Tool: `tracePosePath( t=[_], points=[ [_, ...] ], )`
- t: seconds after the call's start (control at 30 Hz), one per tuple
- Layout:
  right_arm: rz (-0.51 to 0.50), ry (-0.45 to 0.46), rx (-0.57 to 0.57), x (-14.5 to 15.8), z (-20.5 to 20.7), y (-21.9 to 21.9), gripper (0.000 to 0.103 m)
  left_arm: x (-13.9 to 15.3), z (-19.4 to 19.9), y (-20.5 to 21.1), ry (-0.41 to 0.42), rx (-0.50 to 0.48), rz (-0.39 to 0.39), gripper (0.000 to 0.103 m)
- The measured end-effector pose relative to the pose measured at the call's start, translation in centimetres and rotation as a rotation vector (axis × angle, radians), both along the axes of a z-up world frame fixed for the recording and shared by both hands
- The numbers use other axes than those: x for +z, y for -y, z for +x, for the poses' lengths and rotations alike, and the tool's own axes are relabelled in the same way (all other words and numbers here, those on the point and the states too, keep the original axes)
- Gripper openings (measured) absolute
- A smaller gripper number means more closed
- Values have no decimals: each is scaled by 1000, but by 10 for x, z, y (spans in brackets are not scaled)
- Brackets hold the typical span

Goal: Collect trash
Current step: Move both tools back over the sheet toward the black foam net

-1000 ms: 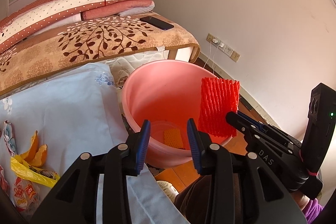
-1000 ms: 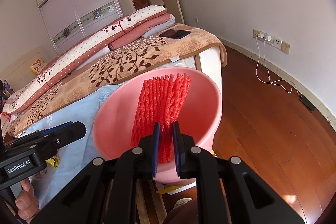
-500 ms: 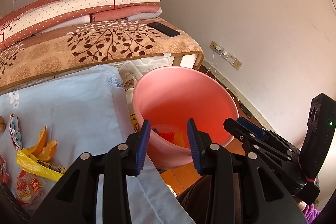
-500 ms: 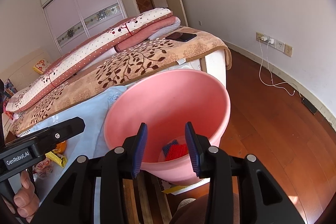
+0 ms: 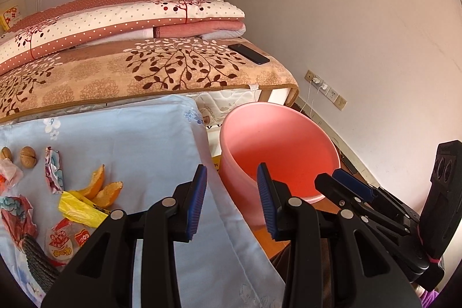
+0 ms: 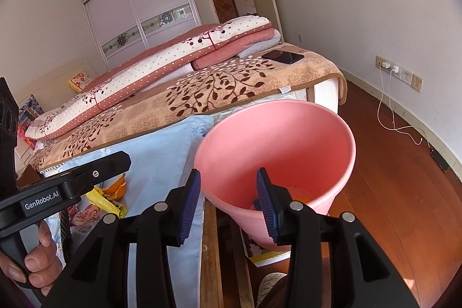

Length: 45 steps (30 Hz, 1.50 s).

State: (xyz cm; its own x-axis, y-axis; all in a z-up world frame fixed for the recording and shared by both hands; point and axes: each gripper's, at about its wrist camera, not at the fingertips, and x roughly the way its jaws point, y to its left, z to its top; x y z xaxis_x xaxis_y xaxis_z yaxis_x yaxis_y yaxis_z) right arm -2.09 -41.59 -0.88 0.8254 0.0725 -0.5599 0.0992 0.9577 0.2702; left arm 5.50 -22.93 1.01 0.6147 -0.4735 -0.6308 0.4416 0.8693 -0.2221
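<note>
- Far left of the worktop, left wrist view: two walnuts (image 5: 28, 160), hard, round and ridged. Risk: they roll off flat blue pads, or skid on the cloth if pinched off-centre.
- Crumpled candy wrapper (image 5: 53, 173) just right of them: thin, creased foil-like film. Risk: pads close on one flap only and it slips free on the way over.
- Orange peels (image 5: 101, 189): curved wedges, probably soft and slightly slick. They touch the yellow plastic wrapper (image 5: 80, 211), so one grab could drag the neighbour along half-held.
- Round snack packet (image 5: 65, 243) and red printed wrapper (image 5: 17, 221) lie flat on the cloth, with a dark ribbed thing I can't identify at the lower left edge. Risk: pads bite the fabric along with a flat packet.
- Light blue cloth (image 5: 130, 152) covers the worktop, loose and draped over the edge. Snagging it would shift the whole trash pile.
- Left hand-held gripper (image 5: 232, 204): jaws wide apart, holding nothing, over the cloth's right edge.
- Pink plastic bucket (image 5: 277, 146): smooth, rigid, tapered, beside the worktop and lower than it. Something orange sits at the bottom in the right wrist view. Risk: a light, tall bucket could tip if its rim gets knocked; light film may flutter wide if let go high.
- Right hand-held gripper (image 6: 228, 199): jaws wide apart, empty, one finger over the bucket mouth.
- Bed behind, with a phone (image 6: 283, 57) near its edge: not trash, leave it.
</note>
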Motion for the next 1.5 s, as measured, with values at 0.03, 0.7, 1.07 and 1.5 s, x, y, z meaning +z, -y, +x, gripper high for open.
tracePosePath(
  t=[0.03, 0.7, 1.07, 1.5],
  points=[
    [-2, 2, 9, 1, -1, -5, 40, 2, -2, -5, 6, 8, -2, 36],
    [-59, -22, 263, 3, -20, -111, 40, 16, -33, -118, 58, 210, 22, 36],
    [-101, -33, 337, 3, -14, -142, 43, -2, -41, -188, 13, 357, 26, 36],
    [-112, -42, 538, 7, 4, -205, 54, -27, -44, -264, -73, 507, 28, 36]
  ],
)
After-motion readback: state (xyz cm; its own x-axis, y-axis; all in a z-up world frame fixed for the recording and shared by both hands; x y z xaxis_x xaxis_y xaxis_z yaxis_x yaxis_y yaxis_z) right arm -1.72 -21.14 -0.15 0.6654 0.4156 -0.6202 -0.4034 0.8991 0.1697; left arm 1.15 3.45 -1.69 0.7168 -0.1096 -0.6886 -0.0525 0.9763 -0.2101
